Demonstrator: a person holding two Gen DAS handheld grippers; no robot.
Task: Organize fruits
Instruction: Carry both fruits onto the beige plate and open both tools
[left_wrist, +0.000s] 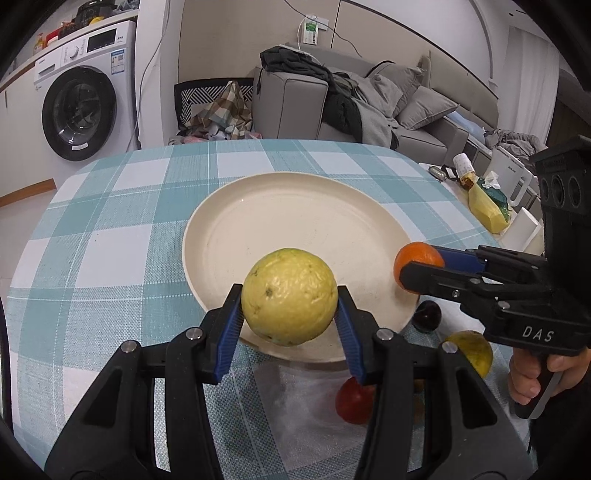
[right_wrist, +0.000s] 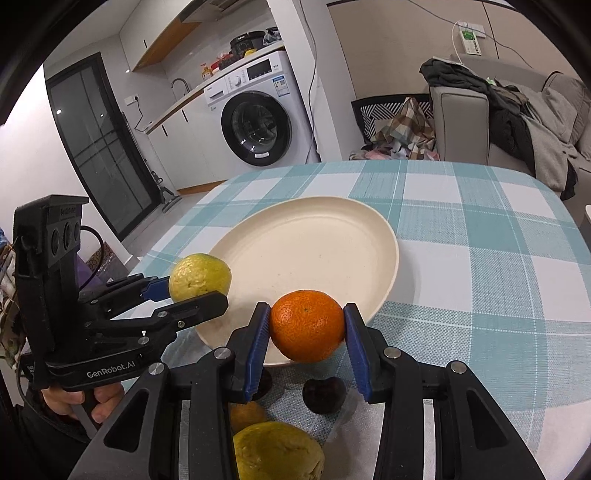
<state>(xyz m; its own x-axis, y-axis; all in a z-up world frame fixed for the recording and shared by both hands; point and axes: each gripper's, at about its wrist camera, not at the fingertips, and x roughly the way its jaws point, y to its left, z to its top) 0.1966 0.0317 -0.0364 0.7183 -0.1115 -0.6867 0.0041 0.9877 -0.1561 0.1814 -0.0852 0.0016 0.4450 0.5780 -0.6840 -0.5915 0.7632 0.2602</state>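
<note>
2 tools, each gripping 1 fruit

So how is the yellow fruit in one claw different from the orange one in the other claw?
The yellow fruit is pale yellow-green with wrinkly, speckled skin; the orange is bright orange with fine, even dimples. The yellow fruit looks a bit bigger. The left claw holds the yellow fruit; the right claw holds the orange. Both are round, pinched between blue pads, at the near rim of the cream plate.
</note>
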